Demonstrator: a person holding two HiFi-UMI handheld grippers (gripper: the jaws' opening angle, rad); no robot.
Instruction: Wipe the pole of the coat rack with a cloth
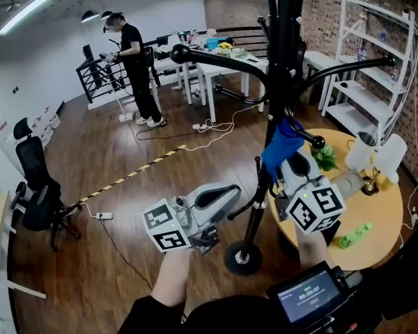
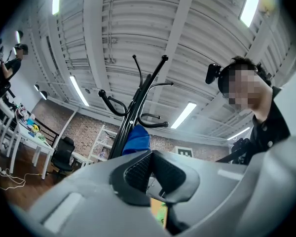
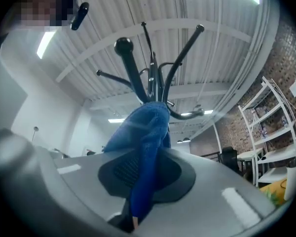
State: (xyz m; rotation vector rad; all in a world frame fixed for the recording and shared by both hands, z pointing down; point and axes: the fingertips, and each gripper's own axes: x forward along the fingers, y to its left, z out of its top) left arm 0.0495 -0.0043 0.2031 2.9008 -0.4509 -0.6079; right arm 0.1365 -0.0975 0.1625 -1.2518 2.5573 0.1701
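Note:
The black coat rack pole (image 1: pixel 268 138) rises from its round base (image 1: pixel 242 257) in the middle of the head view. A blue cloth (image 1: pixel 281 149) is pressed against the pole about halfway up, and my right gripper (image 1: pixel 288 164) is shut on it. In the right gripper view the cloth (image 3: pixel 147 147) fills the gap between the jaws, with the rack's hooks (image 3: pixel 149 78) above. My left gripper (image 1: pixel 226 193) hangs left of the pole, lower down, shut with nothing in it. In the left gripper view its pads (image 2: pixel 138 171) meet, and the rack (image 2: pixel 133 107) and the cloth (image 2: pixel 137 140) lie beyond.
A round wooden table (image 1: pixel 386 239) with plants and white cylinders stands just right of the rack. White shelving (image 1: pixel 373 68) lines the brick wall. A person (image 1: pixel 136 68) stands by white tables at the back. An office chair (image 1: pixel 36 186) and a floor cable with power strip (image 1: pixel 104 216) are at left.

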